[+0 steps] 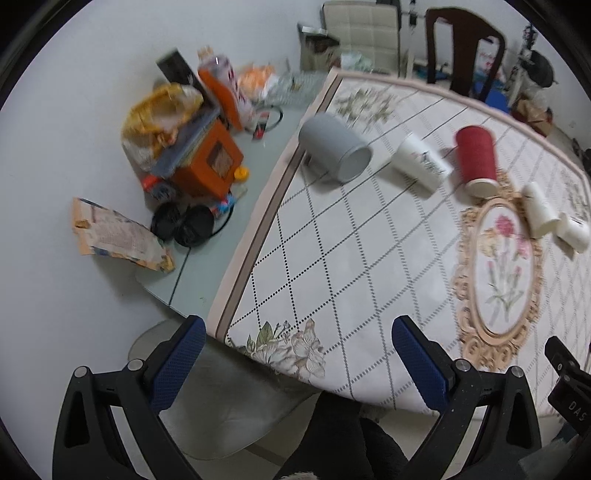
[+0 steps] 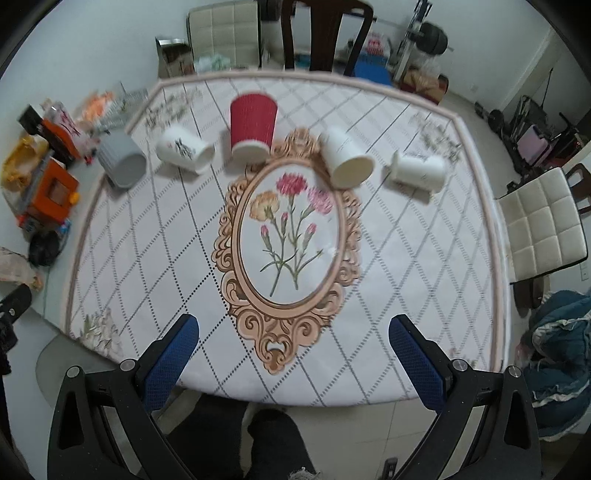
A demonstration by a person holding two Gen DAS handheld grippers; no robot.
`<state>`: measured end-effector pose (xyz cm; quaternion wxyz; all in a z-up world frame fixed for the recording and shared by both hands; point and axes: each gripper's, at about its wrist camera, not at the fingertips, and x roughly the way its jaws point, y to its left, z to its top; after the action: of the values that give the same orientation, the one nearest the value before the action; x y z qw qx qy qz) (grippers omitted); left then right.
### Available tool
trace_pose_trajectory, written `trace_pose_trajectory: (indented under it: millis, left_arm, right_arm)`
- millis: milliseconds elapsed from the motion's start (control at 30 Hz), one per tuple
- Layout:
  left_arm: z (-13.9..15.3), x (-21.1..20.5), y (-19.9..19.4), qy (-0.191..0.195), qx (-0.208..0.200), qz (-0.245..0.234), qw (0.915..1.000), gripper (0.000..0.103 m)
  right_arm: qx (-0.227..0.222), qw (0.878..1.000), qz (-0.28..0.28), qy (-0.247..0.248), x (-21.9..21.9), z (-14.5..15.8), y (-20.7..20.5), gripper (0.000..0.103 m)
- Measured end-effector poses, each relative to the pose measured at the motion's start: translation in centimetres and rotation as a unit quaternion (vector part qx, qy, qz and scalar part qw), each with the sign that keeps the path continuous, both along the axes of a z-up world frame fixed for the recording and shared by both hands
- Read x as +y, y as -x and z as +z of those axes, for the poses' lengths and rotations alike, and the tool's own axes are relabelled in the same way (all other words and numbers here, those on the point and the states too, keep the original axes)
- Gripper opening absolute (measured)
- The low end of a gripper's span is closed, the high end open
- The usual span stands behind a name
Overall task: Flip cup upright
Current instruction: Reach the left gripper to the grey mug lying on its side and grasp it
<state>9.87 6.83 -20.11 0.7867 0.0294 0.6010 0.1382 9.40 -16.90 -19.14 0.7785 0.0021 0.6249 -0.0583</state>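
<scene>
Several cups lie on their sides in a row across the far half of the table: a grey cup [image 2: 122,164] [image 1: 334,147], a white printed cup [image 2: 184,147] [image 1: 421,160], a red ribbed cup [image 2: 253,127] [image 1: 476,158], a cream cup [image 2: 347,158] [image 1: 541,212] and a white mug [image 2: 419,171] [image 1: 574,230]. My left gripper [image 1: 297,363] is open and empty above the table's near left corner. My right gripper [image 2: 293,363] is open and empty above the near edge, well short of the cups.
The floral tablecloth [image 2: 295,229] covers the table. Clutter sits off the cloth at the left: an orange box [image 1: 212,162], a yellow bag [image 1: 159,118], black round lids [image 1: 183,223], a booklet [image 1: 118,236]. Chairs stand behind [image 2: 325,33] and right [image 2: 543,225].
</scene>
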Motion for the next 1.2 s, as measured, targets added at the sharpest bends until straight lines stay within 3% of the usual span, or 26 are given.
trace_pose_trajectory:
  millis: [133, 367, 767, 1000, 1200]
  left_arm:
    - [-2.9, 2.0, -4.0, 0.001, 0.026, 0.007, 0.9996, 0.103]
    - [-5.1, 5.1, -10.5, 0.017, 0.052, 0.021, 0.9983, 0.103]
    - [-7.0, 7.0, -20.8, 0.05, 0.058, 0.02, 0.9969, 0.103]
    - [-8.2, 7.0, -25.7, 0.111, 0.066, 0.033, 0.9911, 0.103]
    - [-10.9, 6.9, -28.6, 0.174, 0.091, 0.059, 0.9788, 0.102]
  right_arm:
    - [0.044, 0.999, -0.011, -0.016, 1.2, -4.1, -3.6, 0.103]
    - [0.095, 0.995, -0.014, -0.011, 4.2, -9.5, -10.5, 0.103]
    - [0.131, 0.991, -0.033, -0.011, 6.8, -14.1, -18.7, 0.103]
    - [0.144, 0.987, -0.059, -0.03, 6.2, -15.8, -21.7, 0.103]
    - [0.155, 0.984, -0.084, -0.036, 5.1, -17.3, -23.2, 0.103]
